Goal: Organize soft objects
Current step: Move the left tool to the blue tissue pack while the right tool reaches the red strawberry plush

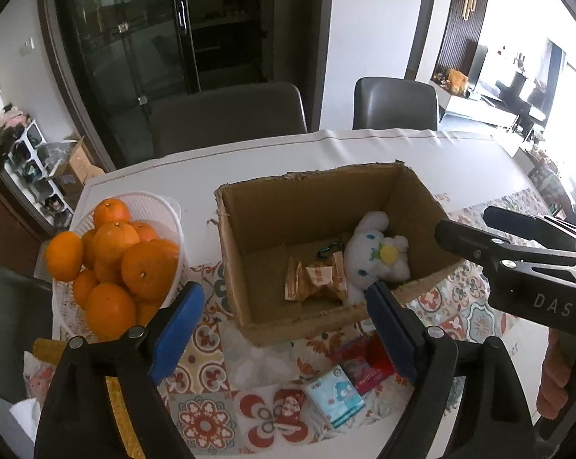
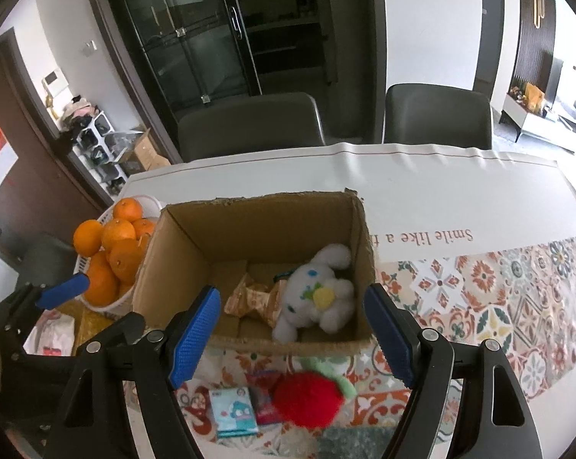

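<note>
The left claw is spread wide and holds nothing. The right claw is spread wide too, just in front of the brown box on the desk. A white bunny toy lies inside the box beside some snack packs. A red strawberry toy sits on the desk near the box, next to a blue tissue pack. A white basket of oranges stands left of the box.
</note>
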Demonstrator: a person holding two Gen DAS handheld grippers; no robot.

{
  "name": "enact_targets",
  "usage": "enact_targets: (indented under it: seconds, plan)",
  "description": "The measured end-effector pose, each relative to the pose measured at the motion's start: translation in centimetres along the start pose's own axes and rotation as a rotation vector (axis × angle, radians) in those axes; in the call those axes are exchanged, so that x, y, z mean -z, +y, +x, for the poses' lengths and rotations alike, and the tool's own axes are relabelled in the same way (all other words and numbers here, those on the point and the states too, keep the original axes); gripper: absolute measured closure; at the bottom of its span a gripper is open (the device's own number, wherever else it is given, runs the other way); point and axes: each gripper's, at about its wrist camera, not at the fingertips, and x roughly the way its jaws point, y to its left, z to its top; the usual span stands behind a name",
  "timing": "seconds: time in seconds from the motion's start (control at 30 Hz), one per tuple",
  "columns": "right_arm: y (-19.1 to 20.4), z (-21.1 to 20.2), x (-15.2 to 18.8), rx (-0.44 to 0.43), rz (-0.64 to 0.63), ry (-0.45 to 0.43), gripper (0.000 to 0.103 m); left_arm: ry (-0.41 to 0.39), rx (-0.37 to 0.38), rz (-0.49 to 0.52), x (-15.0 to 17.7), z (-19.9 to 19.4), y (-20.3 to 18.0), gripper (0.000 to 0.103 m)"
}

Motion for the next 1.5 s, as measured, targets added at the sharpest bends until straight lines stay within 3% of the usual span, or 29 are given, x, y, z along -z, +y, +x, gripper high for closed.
enact_targets:
  seconds: [0.47, 0.83, 1.2, 1.5]
  plan:
    - [-1.9, -2.6, 4.8, 0.061, -0.009, 0.014, 0.025, 0.009, -0.033, 0.019, 3.9, -2.1, -3.1, 0.014]
    - [-2.7, -1.3, 8.1, 0.042, -0.001, 0.072, 0.025, 0.066, -0.038, 0.045, 7.0, -1.0, -4.3, 0.014]
    - [-3.3, 1.7, 10.3, 0.008, 0.008, 0.151, 0.025, 0.172, -0.026, 0.03, 9.4, 2.1, -4.5, 0.014]
    - [-4.2, 4.8, 11.5, -0.03, 0.056, 0.211, 0.025, 0.277, 0.028, -0.063, 11.1, 5.6, -4.2, 0.019]
